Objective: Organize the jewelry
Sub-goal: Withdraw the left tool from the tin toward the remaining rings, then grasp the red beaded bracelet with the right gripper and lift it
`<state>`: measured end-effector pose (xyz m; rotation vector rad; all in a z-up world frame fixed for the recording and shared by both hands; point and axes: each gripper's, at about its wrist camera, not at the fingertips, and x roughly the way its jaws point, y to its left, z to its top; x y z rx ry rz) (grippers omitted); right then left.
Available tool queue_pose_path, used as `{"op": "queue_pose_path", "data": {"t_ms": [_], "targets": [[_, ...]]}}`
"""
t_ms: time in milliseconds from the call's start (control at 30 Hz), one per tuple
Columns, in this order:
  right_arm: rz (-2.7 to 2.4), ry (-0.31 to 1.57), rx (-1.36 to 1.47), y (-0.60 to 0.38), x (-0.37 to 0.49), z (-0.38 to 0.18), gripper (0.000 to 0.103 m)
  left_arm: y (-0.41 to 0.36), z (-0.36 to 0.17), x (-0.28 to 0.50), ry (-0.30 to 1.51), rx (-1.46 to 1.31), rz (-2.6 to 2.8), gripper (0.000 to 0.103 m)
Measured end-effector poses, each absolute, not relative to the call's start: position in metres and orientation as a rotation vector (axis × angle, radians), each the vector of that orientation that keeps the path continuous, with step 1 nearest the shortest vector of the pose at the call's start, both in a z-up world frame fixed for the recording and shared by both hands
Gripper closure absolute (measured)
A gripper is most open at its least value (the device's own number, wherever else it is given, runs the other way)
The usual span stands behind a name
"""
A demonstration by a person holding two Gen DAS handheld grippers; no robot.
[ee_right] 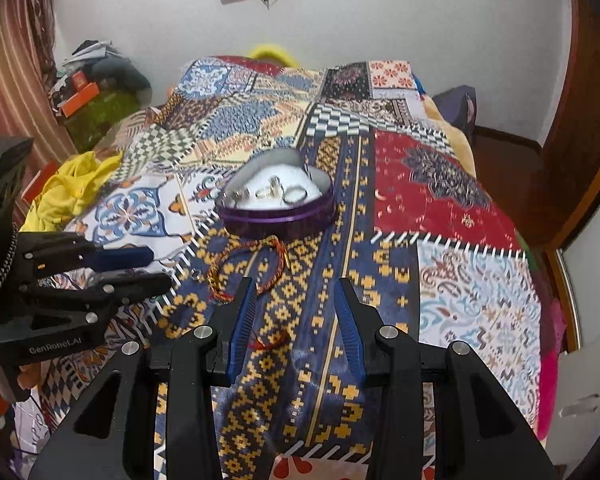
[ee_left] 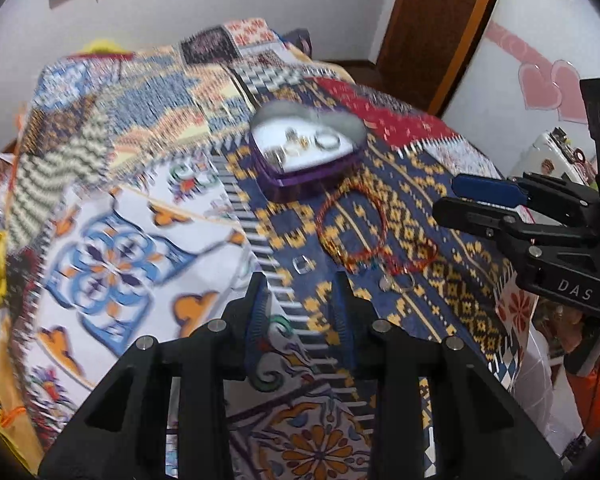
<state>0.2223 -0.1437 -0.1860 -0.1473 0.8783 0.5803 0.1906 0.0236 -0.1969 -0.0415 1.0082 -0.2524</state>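
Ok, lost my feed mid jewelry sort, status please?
Left gripper and right gripper open, empty. Heart box open, rings inside. Red bracelets and a clear ring loose on the quilt. Nothing blocking.

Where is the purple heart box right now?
The purple heart box sits open on the patchwork quilt, mid-frame in both views, just beyond the red bracelet.

Home bedroom: quilted bed (ee_right: 440, 200), door (ee_left: 432, 32)
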Motion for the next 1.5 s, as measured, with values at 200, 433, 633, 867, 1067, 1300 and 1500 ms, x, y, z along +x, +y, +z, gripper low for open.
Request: {"op": "queue_pose_path", "data": {"t_ms": [200, 433, 633, 867, 1067, 1300, 1500], "targets": [[0.572, 0.899, -0.141, -0.147, 0.226, -0.193, 0.066, 0.017, -0.21, 0.2, 1.029, -0.037, -0.257, 0.071], [0.584, 0.908, -0.122, -0.144, 0.235, -0.197, 0.066, 0.018, -0.215, 0.212, 1.021, -0.061, -0.242, 0.074], [0.601, 0.89, -0.159, -0.126, 0.244, -0.198, 0.066, 0.017, -0.217, 0.212, 1.005, -0.051, -0.23, 0.079], [0.637, 0.91, -0.218, -0.108, 0.259, -0.206, 0.066, 0.022, -0.218, 0.215, 1.003, -0.067, -0.226, 0.095], [0.643, 0.886, -0.325, -0.097, 0.256, -0.212, 0.091, 0.026, -0.215, 0.211, 0.992, -0.08, -0.228, 0.095], [0.654, 0.863, -0.315, -0.103, 0.249, -0.206, 0.096, 0.031, -0.209, 0.206, 0.974, -0.087, -0.216, 0.095], [0.636, 0.828, -0.283, -0.114, 0.243, -0.19, 0.096, 0.037, -0.198, 0.203, 0.958, -0.085, -0.201, 0.095]]}}
